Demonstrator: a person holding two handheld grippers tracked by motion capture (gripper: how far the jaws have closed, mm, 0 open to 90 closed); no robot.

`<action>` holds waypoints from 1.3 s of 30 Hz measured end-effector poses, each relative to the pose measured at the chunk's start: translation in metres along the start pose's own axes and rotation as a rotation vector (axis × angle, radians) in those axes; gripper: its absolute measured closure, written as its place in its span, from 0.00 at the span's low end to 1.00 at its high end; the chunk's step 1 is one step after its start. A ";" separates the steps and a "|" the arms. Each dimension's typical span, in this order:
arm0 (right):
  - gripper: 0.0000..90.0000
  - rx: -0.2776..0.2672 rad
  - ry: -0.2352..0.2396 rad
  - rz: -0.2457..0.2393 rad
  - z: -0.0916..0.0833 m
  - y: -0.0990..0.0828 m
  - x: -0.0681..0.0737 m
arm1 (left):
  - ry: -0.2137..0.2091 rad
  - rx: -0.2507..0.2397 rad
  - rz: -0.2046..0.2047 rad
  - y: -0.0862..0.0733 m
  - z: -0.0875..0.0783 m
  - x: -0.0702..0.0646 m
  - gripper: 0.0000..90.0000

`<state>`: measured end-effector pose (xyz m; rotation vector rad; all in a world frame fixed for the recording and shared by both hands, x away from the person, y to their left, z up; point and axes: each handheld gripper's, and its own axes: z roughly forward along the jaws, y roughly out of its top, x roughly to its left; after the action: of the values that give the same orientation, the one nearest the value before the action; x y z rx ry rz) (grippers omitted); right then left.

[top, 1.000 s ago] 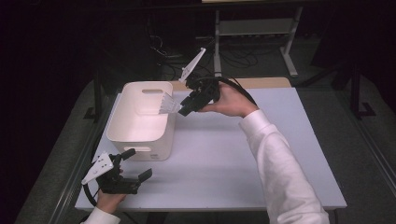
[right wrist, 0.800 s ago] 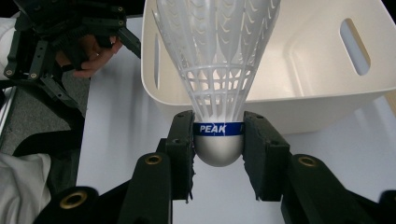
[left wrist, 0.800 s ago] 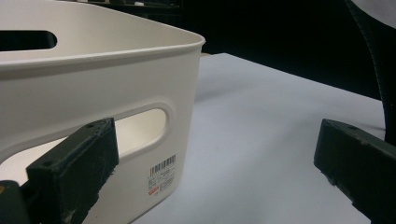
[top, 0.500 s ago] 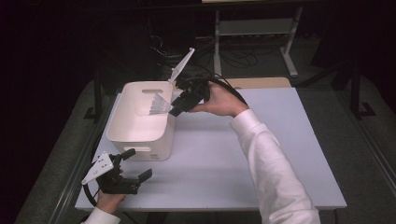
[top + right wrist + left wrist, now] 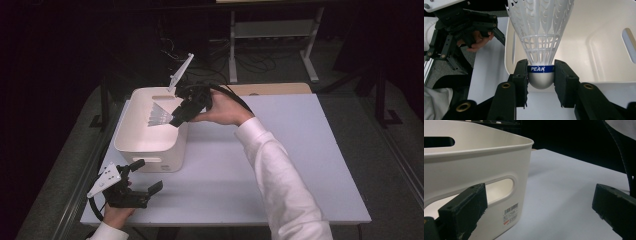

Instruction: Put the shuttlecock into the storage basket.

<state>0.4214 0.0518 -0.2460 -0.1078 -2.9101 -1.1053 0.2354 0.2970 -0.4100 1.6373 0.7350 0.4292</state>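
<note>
Shuttlecock [image 5: 541, 45] pinched at cork base between right gripper [image 5: 541, 82] jaws (skirt pointing away), over white bin [image 5: 150, 145].

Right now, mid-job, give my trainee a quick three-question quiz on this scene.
1. What does the right gripper hold, and by which part?
2. True or false: the left gripper is clamped on the white bin.
3. The shuttlecock's skirt points: A) over the bin's open top, B) toward the person's sleeve, C) straight down at the table.

Key
1. A white plastic shuttlecock, gripped at its rounded cork base by the blue band.
2. False: its jaws stand open beside the bin's handle slot, with nothing between them.
3. A.
</note>
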 end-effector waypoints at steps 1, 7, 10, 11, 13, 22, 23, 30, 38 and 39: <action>0.70 0.001 0.007 0.003 0.002 0.001 0.000 | 0.000 -0.002 0.000 0.000 0.000 0.000 0.00; 0.70 0.009 0.012 -0.007 0.012 0.005 0.001 | -0.002 -0.004 -0.003 0.000 0.000 0.000 0.00; 0.70 0.012 0.020 -0.010 0.017 0.008 0.002 | -0.001 -0.005 -0.005 0.000 0.000 0.000 0.00; 0.70 0.010 0.022 -0.012 0.019 0.009 0.002 | -0.001 -0.005 -0.005 0.000 0.000 0.000 0.00; 0.70 0.015 0.029 -0.013 0.023 0.011 0.003 | -0.002 -0.006 -0.006 0.000 0.000 0.000 0.00; 0.70 0.028 0.039 -0.008 0.038 0.012 0.001 | -0.002 -0.002 -0.005 0.000 0.000 0.000 0.00; 0.70 0.028 0.043 -0.006 0.039 0.012 0.000 | -0.002 0.000 -0.005 0.000 0.000 0.000 0.00; 0.70 0.022 0.051 -0.002 0.051 0.012 -0.005 | 0.000 -0.002 -0.007 0.000 0.000 0.000 0.00; 0.57 -0.004 0.082 -0.006 0.059 0.008 -0.010 | -0.002 -0.011 -0.016 0.000 0.000 0.000 0.00; 0.53 -0.014 0.088 0.002 0.059 0.008 -0.010 | -0.002 -0.009 -0.014 0.000 0.000 0.000 0.00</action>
<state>0.4324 0.0965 -0.2858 -0.0604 -2.8248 -1.1012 0.2353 0.2965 -0.4100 1.6229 0.7410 0.4202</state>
